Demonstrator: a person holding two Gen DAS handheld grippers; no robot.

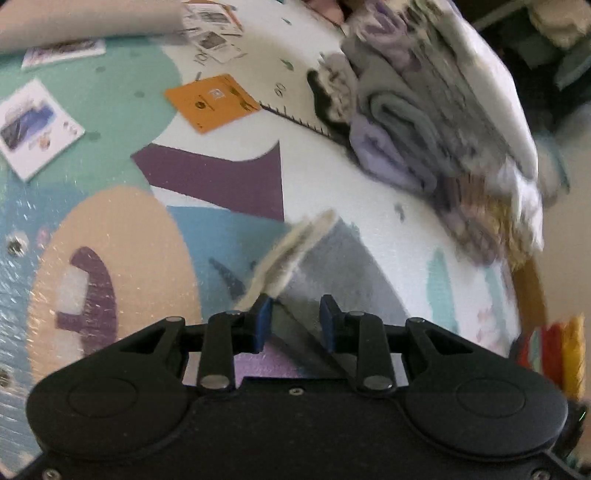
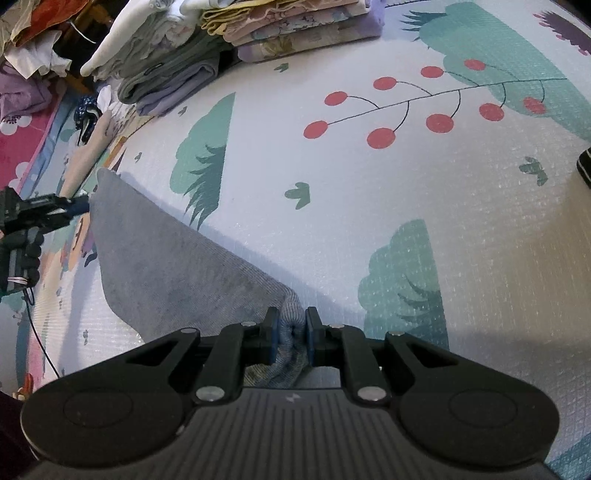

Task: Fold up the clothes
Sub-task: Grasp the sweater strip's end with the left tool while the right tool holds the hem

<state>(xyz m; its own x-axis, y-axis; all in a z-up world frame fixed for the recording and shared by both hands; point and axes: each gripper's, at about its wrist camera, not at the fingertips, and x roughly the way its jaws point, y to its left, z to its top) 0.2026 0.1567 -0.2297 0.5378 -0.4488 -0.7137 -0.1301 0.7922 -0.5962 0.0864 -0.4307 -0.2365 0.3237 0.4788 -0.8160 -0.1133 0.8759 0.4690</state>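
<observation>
Right gripper point(image 2: 291, 334) clamps a bunched corner of the grey ribbed cloth garment point(image 2: 177, 266) spread on the patterned foam play mat point(image 2: 369, 206); left gripper point(image 1: 295, 314) jaws apart, empty. Stack of folded clothes point(image 2: 280, 29) done; grey piece not yet folded

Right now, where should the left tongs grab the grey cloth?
Grab the free far corner of the grey cloth, coming from its left edge beside the left tongs. That corner lies flat and loose on the mat, opposite the right tongs' pinch.
</observation>
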